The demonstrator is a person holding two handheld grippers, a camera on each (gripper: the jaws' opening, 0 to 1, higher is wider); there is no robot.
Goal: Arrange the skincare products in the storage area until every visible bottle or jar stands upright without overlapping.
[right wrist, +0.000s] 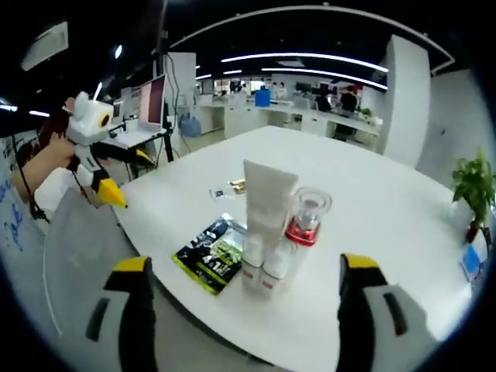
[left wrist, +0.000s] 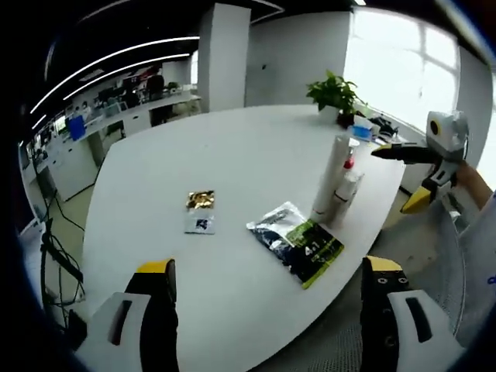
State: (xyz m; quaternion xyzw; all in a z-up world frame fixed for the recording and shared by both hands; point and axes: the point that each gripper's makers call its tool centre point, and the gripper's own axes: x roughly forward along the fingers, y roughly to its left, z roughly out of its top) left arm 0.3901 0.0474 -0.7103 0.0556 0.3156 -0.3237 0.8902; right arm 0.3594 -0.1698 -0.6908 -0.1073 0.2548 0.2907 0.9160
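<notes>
A cluster of skincare products stands upright near the table's near edge: a tall white tube [right wrist: 268, 200] [left wrist: 333, 174], a clear-capped bottle with a red collar [right wrist: 305, 218] [left wrist: 349, 164], and small white bottles [right wrist: 253, 271] [left wrist: 345, 194] at their feet, close together. A black-and-green sachet pack [right wrist: 208, 256] [left wrist: 298, 242] lies flat beside them. My right gripper [right wrist: 244, 262] [left wrist: 404, 178] is open and short of the cluster, holding nothing. My left gripper [left wrist: 270, 271] [right wrist: 126, 175] is open too, off the table's edge, with a hand holding it.
Two small sachets, one gold [left wrist: 201, 199] [right wrist: 237, 185] and one white [left wrist: 200, 225], lie further in on the white table [left wrist: 232, 147]. A potted plant [left wrist: 336, 93] [right wrist: 473, 186] and blue items [right wrist: 468, 260] sit at the far end. Office desks stand behind.
</notes>
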